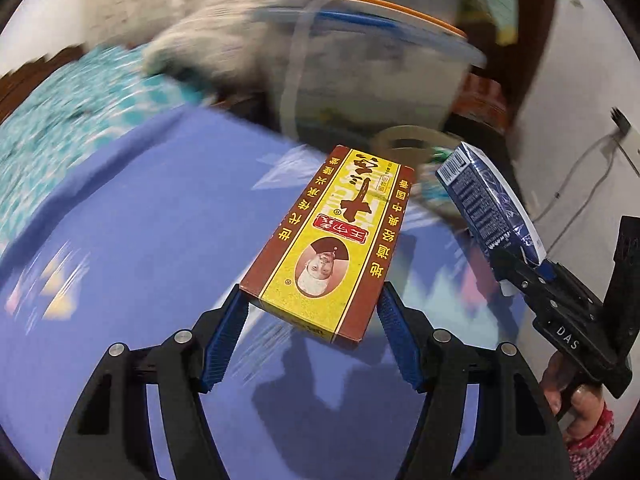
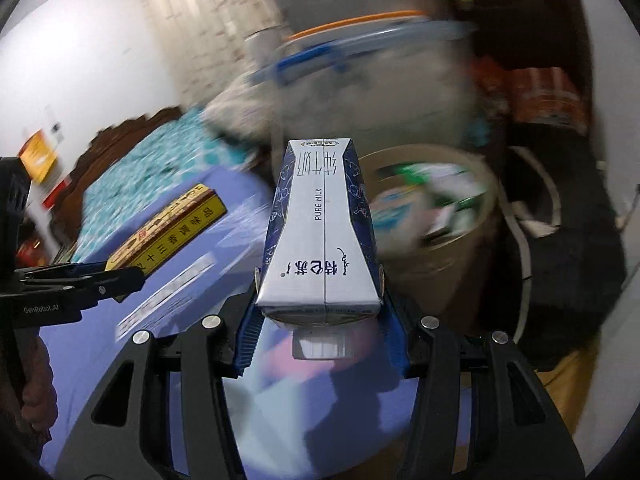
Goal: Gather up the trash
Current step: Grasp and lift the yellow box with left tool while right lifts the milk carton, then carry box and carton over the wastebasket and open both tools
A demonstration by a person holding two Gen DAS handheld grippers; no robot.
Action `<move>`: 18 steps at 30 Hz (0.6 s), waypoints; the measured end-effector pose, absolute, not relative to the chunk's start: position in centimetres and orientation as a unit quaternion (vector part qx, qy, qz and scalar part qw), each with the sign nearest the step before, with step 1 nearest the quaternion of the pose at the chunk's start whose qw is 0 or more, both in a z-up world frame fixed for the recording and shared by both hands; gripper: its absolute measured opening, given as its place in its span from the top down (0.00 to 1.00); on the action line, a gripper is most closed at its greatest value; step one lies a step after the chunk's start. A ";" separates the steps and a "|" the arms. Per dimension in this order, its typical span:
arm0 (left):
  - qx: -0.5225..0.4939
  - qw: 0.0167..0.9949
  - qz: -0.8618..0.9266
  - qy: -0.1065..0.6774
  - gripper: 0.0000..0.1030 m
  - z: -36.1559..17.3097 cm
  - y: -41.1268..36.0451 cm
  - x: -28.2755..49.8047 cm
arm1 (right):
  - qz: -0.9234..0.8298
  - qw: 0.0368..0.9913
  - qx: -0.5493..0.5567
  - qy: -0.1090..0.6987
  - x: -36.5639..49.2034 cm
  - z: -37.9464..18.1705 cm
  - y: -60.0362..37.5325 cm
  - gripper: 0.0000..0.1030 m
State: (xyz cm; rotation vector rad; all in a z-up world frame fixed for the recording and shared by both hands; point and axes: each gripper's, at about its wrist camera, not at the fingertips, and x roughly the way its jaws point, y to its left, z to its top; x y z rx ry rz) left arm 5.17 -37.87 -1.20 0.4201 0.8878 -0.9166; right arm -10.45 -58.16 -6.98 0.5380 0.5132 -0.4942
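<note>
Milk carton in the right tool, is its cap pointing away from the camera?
No, the milk carton's white cap faces the camera, between the right tool's fingers.

Blue-purple tablecloth (image 1: pixel 132 216) fills my lower frame. Upper left: bed w/ teal patterned cover (image 2: pixel 132 180), dark wood headboard (image 2: pixel 120 130), white wall (image 2: pixel 80 48) behind. Right side: white wall w/ cable (image 1: pixel 576 172). Bkgd blurred.

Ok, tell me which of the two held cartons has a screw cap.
The blue and white milk carton in the right gripper: a white cap sits at its gripped end. The yellow and brown box in the left gripper is a flat box, no cap.
</note>
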 end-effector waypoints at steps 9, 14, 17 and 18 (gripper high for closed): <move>0.214 0.742 -0.468 0.430 0.39 -3.1 -53.3 5.5 | -0.283 0.885 0.256 0.268 -8.3 -7.1 -67.9 0.48; 0.228 0.740 -0.460 0.435 0.38 -4.9 -58.1 6.4 | -0.283 0.873 0.262 0.298 -5.9 -8.3 -71.8 0.48; 0.238 0.742 -0.446 0.441 0.23 -5.9 -60.2 7.3 | -0.268 0.865 0.266 0.330 -4.3 -10.0 -72.3 0.45; 0.239 0.744 -0.439 0.444 0.21 -6.3 -60.6 7.7 | -0.260 0.863 0.270 0.339 -3.9 -10.7 -72.2 0.40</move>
